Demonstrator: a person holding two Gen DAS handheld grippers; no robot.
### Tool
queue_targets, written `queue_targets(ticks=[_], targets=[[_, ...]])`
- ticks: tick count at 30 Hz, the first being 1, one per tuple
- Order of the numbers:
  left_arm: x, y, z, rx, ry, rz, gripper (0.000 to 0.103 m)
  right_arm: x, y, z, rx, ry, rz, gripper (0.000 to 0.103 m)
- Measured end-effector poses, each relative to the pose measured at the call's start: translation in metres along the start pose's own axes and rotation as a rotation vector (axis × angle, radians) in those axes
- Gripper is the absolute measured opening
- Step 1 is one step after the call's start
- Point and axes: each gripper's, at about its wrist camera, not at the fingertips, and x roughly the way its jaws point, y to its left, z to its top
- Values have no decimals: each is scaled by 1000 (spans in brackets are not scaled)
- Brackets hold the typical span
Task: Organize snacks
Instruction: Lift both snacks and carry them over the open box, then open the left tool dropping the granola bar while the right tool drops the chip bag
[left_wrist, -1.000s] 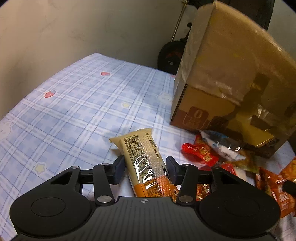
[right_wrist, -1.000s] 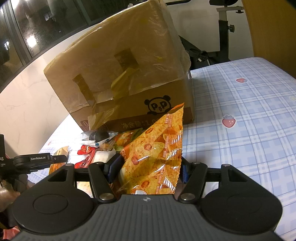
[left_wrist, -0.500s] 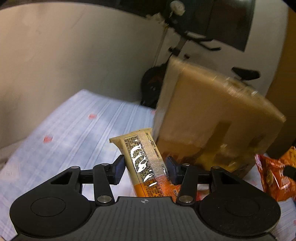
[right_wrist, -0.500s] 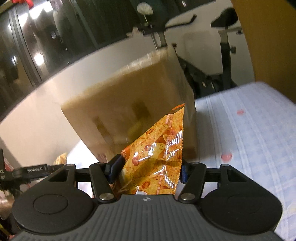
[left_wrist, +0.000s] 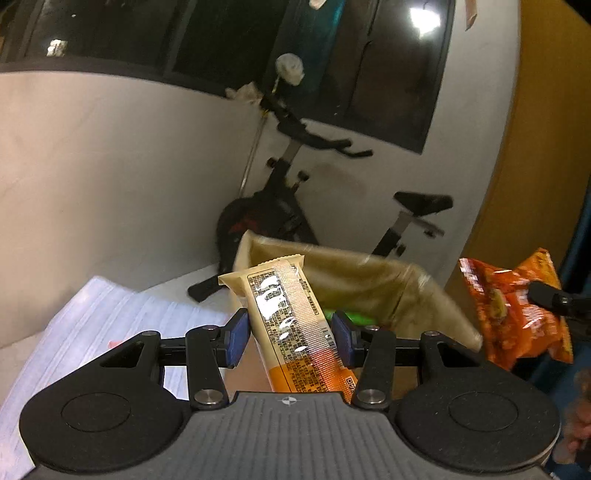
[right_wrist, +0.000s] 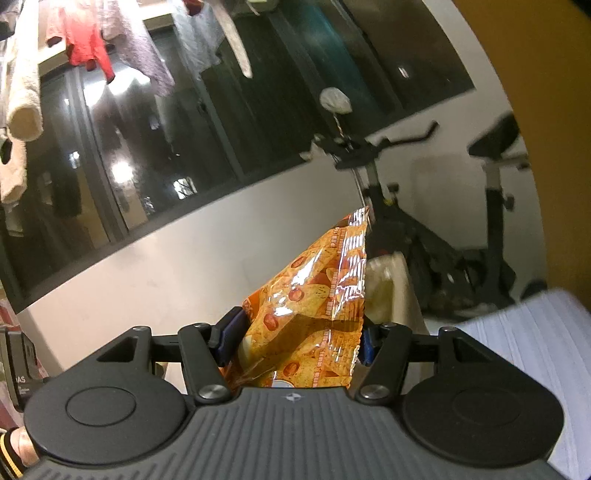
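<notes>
Cream-and-orange, the long snack bar (left_wrist: 291, 325) stands tilted between the left gripper (left_wrist: 290, 332) pads, clamped above the open cardboard box (left_wrist: 369, 284). The right gripper (right_wrist: 295, 339) is closed around the orange chip bag (right_wrist: 314, 314), raised beside the box.

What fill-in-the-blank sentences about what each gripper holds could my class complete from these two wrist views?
1. The left gripper is shut on a long ____ with a beige end and an orange end.
2. The right gripper is shut on an orange ____ bag.
3. Beyond the box, by the wall, stands an exercise ____.
4. In the left wrist view, the box top is ____.

Missing words: bar; chip; bike; open
</notes>
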Motion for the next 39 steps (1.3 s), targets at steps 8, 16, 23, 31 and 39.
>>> queue_targets(ticks=[8, 16, 23, 31, 39], targets=[[37, -25, 45, 57, -43, 0, 51, 50, 6, 39, -27, -39, 9, 62], [83, -31, 67, 62, -23, 16, 51, 106, 0, 53, -53, -22, -20, 62], [115, -30, 60, 110, 41, 35, 51, 144, -8, 42, -63, 33, -45, 62], [129, -21, 50, 156, 109, 48, 52, 169, -18, 16, -116, 152, -80, 62], [118, -16, 50, 176, 99, 61, 75, 172, -19, 7, -121, 196, -128, 85]])
